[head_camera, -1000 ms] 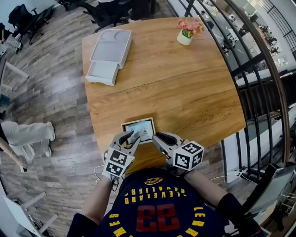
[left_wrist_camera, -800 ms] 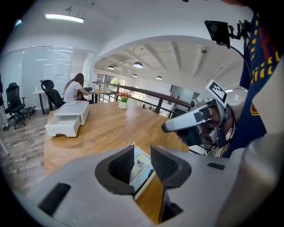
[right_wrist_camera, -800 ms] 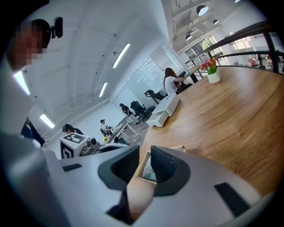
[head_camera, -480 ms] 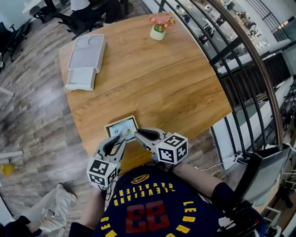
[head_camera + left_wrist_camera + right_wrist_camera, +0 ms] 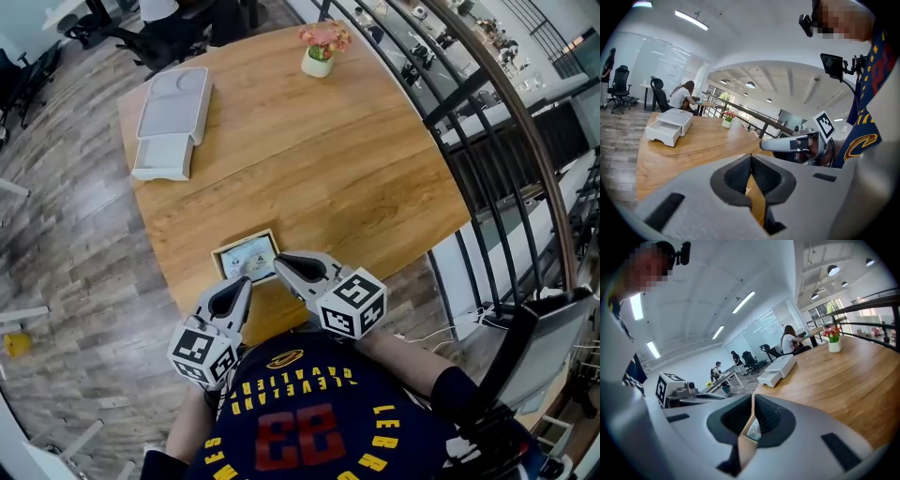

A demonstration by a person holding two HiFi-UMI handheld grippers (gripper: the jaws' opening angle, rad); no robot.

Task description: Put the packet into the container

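Packet [image 5: 753,429] edge inside right claw [image 5: 753,397], hidden overhead

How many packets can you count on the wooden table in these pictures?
1. The packet is at the table's near edge, with the right gripper's jaws shut on it. No other packet shows.

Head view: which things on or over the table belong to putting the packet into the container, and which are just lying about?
For the job: packet, container, left gripper, right gripper.
Just lying about: flower pot.
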